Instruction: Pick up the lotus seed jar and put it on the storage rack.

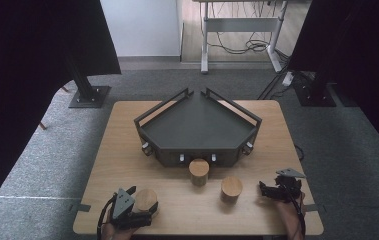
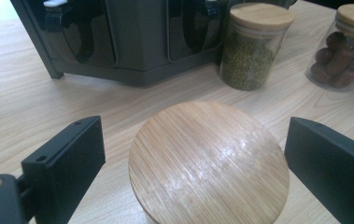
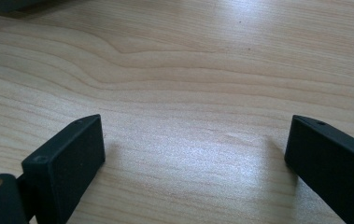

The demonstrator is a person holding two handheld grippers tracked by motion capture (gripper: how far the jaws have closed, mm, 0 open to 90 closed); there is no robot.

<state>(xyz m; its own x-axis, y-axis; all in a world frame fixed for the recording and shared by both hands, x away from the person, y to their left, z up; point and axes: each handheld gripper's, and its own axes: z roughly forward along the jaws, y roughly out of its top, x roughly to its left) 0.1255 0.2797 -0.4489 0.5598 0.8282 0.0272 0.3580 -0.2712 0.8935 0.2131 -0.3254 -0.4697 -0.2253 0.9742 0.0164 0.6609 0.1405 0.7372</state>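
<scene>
1. Overhead, the left gripper (image 1: pixel 142 212) straddles a lidded jar (image 1: pixel 145 200) at the table's (image 1: pixel 127 155) near left corner; the right gripper (image 1: pixel 267 189) rests apart.
2. Left gripper view: jaws wide, gaps beside the lid (image 2: pixel 208 161); no writing readable.
3. Right gripper view: jaws wide over bare table.

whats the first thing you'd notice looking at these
The dark five-sided tray stands at the table's middle, with three bamboo-lidded jars in front of it. The left gripper has its open jaws either side of the nearest jar, not touching it. The right gripper rests open over bare table.
</scene>
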